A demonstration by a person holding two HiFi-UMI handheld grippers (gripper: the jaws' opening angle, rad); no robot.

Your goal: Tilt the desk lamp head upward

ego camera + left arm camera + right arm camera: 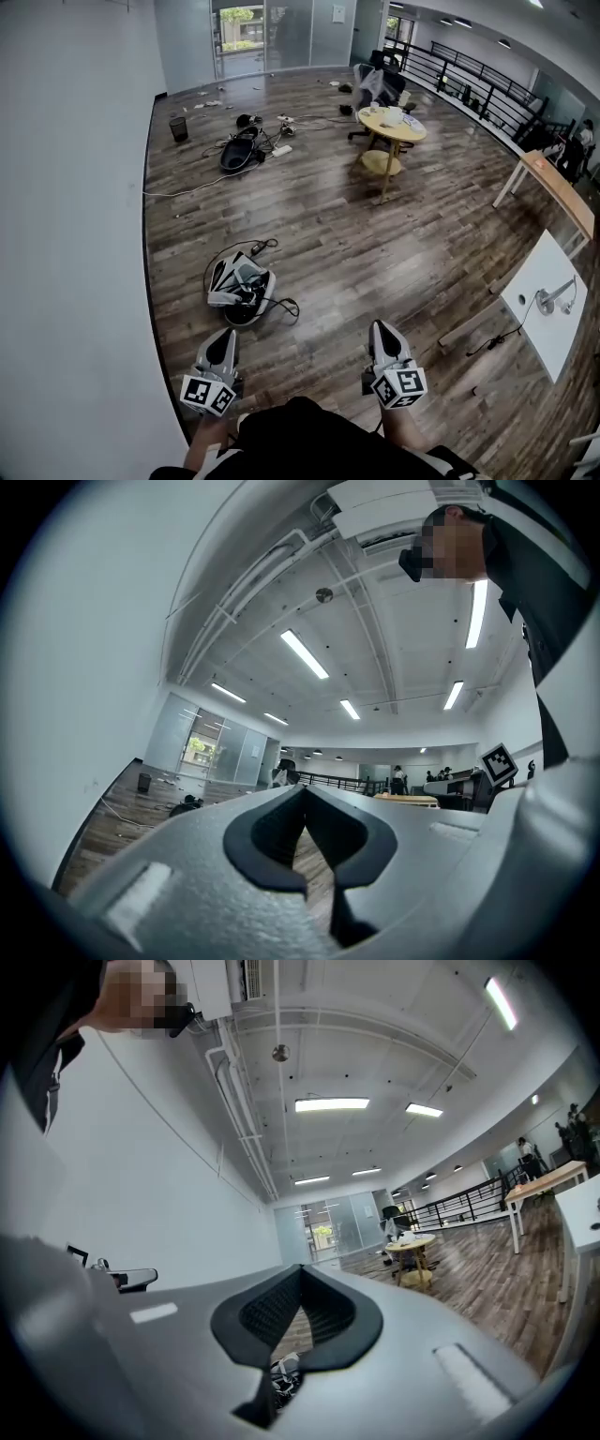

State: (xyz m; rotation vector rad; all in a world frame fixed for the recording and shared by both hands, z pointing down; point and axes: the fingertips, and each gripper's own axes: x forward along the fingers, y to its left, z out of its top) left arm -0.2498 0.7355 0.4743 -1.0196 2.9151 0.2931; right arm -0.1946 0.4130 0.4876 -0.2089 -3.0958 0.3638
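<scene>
The desk lamp (555,297) is a small silver lamp on a white table (553,342) at the far right of the head view, with a black cable trailing off the table to the floor. Both grippers are held low in front of the person, well left of the lamp and far from it. My left gripper (223,337) (302,794) is shut with nothing between its jaws. My right gripper (380,328) (300,1274) is also shut and empty. The lamp does not show in either gripper view.
A grey device with tangled cables (240,284) lies on the wooden floor just ahead of the left gripper. Farther off stand a round yellow table (392,124), a black bag (239,150), a bin (178,128) and a wooden desk (560,190). A white wall (66,234) runs along the left.
</scene>
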